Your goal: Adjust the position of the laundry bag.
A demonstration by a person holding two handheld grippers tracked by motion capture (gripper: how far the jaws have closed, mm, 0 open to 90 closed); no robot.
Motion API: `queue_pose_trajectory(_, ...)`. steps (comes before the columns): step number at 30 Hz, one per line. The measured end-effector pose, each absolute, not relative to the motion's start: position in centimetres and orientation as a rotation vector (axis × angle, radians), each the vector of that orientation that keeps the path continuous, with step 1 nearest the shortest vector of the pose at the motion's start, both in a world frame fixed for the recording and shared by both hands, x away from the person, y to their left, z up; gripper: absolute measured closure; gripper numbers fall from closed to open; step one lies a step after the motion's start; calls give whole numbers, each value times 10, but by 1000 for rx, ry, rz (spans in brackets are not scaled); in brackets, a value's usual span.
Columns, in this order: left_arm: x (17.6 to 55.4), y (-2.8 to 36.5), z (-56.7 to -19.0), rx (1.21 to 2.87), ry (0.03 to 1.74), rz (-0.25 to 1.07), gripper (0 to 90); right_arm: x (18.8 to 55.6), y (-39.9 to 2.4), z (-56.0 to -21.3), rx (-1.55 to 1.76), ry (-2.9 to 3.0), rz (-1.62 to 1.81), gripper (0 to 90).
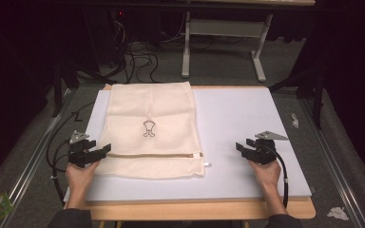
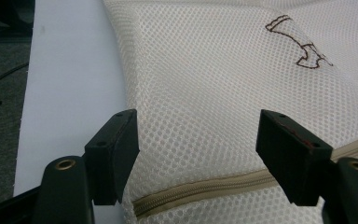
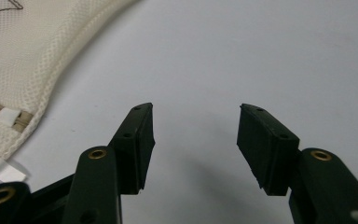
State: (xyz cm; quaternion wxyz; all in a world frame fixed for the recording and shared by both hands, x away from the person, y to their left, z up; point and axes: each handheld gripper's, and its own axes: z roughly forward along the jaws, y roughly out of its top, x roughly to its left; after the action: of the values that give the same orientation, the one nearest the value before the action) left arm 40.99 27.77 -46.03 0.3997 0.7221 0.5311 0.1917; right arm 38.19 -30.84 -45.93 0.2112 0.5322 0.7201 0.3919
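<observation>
The mesh bag [image 1: 150, 129] is laid flat on the left side of the table [image 1: 247, 123], nothing is held yet, and both the left tongs [image 1: 100, 151] beside its zipper [image 2: 200, 186] and the right tongs [image 1: 243, 148] away from it are kept open.

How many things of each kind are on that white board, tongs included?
Cream mesh bag with a zipper: 1
Black tongs: 2, the left tongs and the right tongs, both open and empty
Total: 3
</observation>
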Motion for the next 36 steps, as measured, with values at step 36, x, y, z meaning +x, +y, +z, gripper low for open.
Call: queue_pose_trajectory(36,434,272,-465,1896,1447,422,315,417,-202,-456,1373,2314,1100,453)
